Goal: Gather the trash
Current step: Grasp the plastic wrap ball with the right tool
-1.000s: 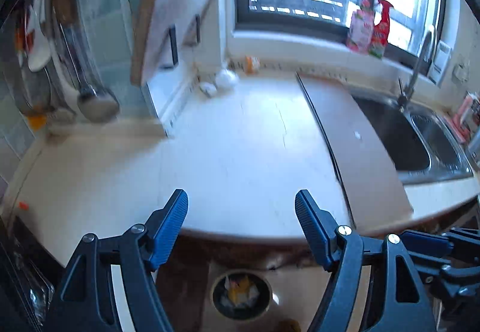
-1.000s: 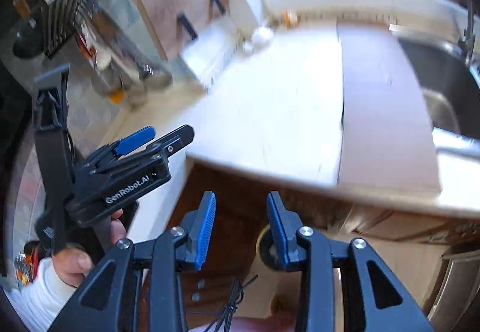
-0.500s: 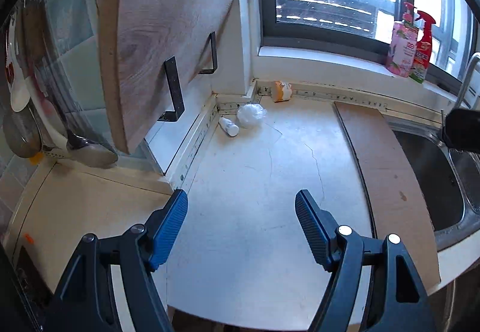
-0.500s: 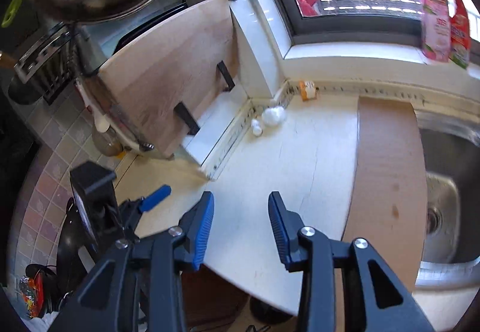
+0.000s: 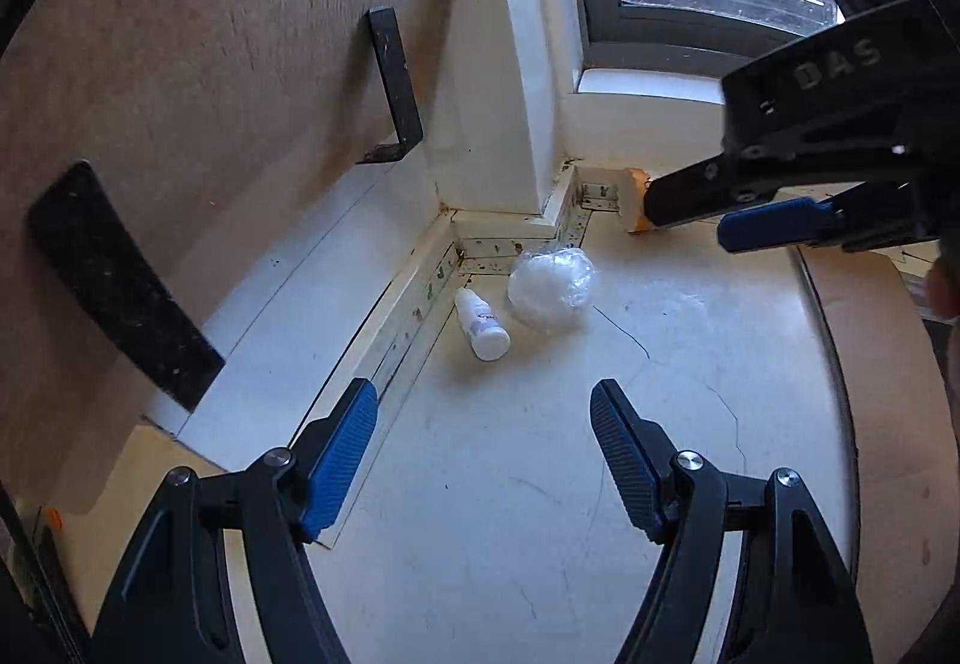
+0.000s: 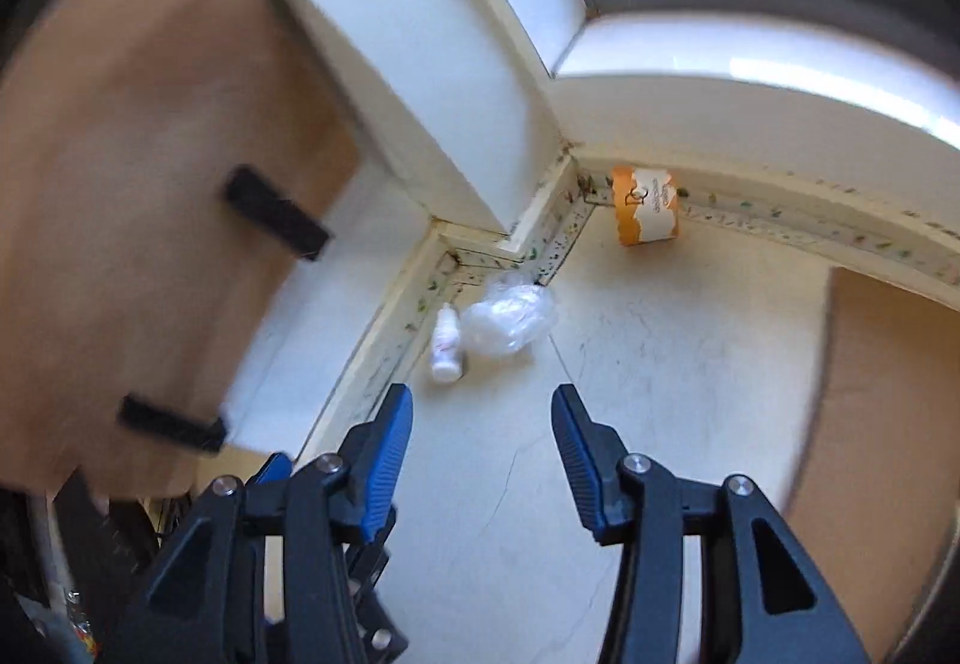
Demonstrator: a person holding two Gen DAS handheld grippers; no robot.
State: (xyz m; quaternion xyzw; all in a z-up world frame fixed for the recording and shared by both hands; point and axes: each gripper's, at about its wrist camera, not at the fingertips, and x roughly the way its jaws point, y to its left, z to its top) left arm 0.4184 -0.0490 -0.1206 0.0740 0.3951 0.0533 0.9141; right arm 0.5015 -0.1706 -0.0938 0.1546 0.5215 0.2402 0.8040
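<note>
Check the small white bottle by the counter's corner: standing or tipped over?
Tipped over. The small white bottle lies on its side on the counter, beside the crumpled plastic bag.

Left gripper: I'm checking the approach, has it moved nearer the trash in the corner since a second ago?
Yes. The left gripper has moved forward over the counter toward the wall corner; small white bottle looms larger.

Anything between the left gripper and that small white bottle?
Nothing: bare countertop runs from the left gripper to the small white bottle, per the left wrist view.
</note>
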